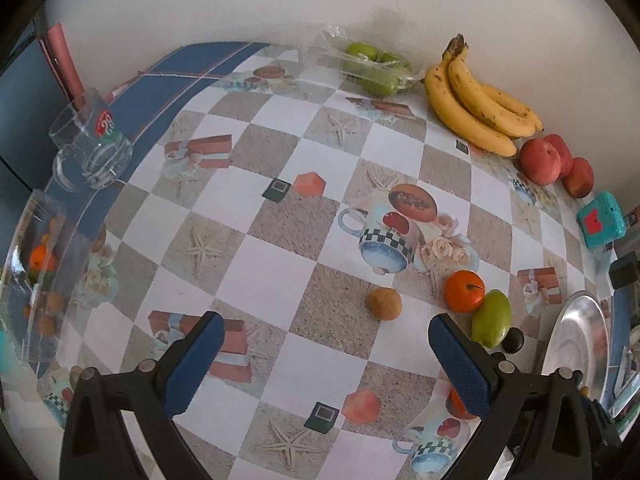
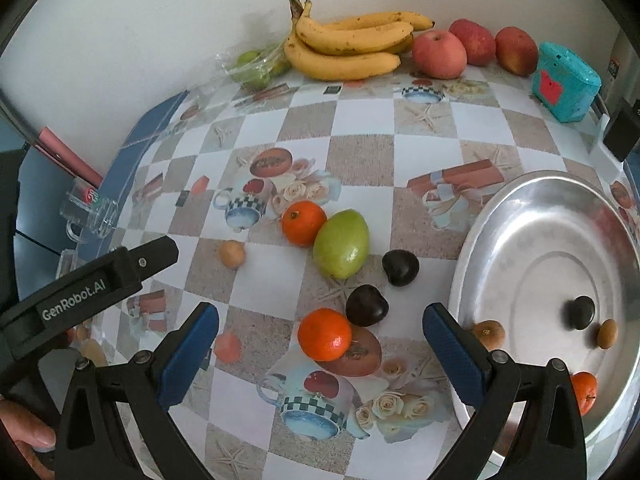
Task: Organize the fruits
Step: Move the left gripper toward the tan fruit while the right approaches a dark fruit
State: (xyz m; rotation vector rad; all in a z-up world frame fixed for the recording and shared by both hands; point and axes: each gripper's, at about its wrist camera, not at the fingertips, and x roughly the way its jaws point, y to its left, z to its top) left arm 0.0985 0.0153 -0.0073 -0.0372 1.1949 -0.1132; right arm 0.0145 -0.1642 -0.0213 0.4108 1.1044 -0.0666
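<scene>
1. A clear glass mug (image 2: 86,210) with a red and green logo stands at the table's left edge, far left of the round silver metal tray (image 2: 520,208)
2. The left gripper (image 1: 322,344), its blue-padded fingers (image 1: 194,364) spread wide with nothing between them, hangs over the checkered printed tablecloth (image 1: 280,216), well left of the tray
3. A small round tan fruit (image 2: 232,254) lies alone, further left of the tray than the other loose fruit
4. An orange tangerine (image 2: 304,223) touches a green mango-shaped fruit (image 2: 341,243); two dark plums (image 2: 400,267) lie between that pair and the tray, the lower one against a second tangerine (image 2: 325,334)
5. The right gripper (image 2: 320,340), jaws wide apart and empty, hovers above that second tangerine, just left of the tray
6. Behind the tray along the wall: bagged green fruits (image 2: 252,66), a yellow banana bunch (image 2: 352,46), three red apples (image 2: 439,54), a teal box (image 2: 566,80)
7. Inside the tray: two small brown fruits (image 2: 607,333), one dark plum (image 2: 582,312), one tangerine (image 2: 585,392)
</scene>
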